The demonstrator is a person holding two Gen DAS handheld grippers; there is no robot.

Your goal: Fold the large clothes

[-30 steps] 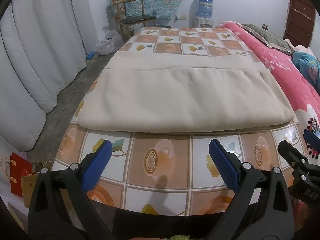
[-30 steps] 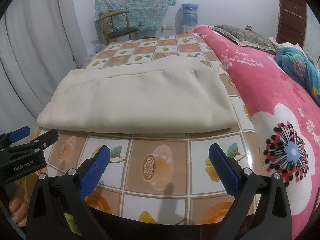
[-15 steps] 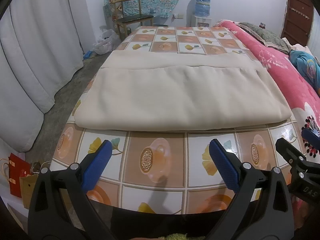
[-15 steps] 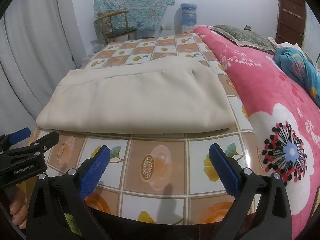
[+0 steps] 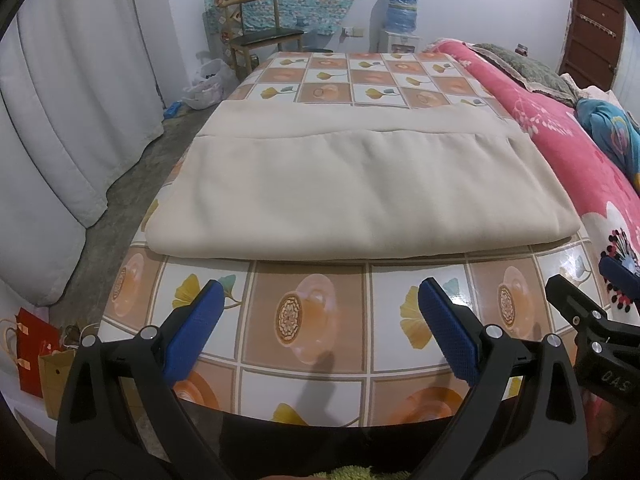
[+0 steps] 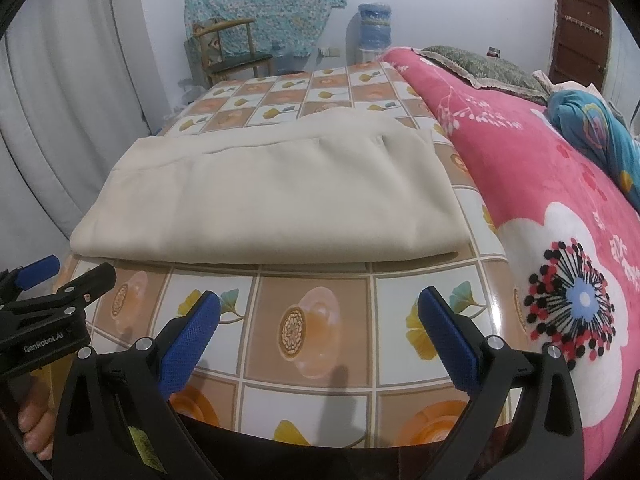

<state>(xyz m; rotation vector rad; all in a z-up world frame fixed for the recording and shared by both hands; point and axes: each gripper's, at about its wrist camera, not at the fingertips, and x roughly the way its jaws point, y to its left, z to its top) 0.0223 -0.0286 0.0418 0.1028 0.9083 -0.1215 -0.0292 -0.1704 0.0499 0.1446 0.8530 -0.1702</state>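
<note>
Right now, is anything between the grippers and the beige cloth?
Nothing visible. Only bare patterned tabletop lies between the open left gripper, the open right gripper and the cloth.

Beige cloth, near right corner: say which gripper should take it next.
Right. The right gripper is open and empty, nearest the beige cloth's right corner beside the pink blanket. The left gripper, also open, faces the cloth's middle and left.

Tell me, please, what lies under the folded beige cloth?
The beige cloth lies on the tiled-pattern tablecloth, visible all round it. Whatever is directly beneath stays covered.
</note>
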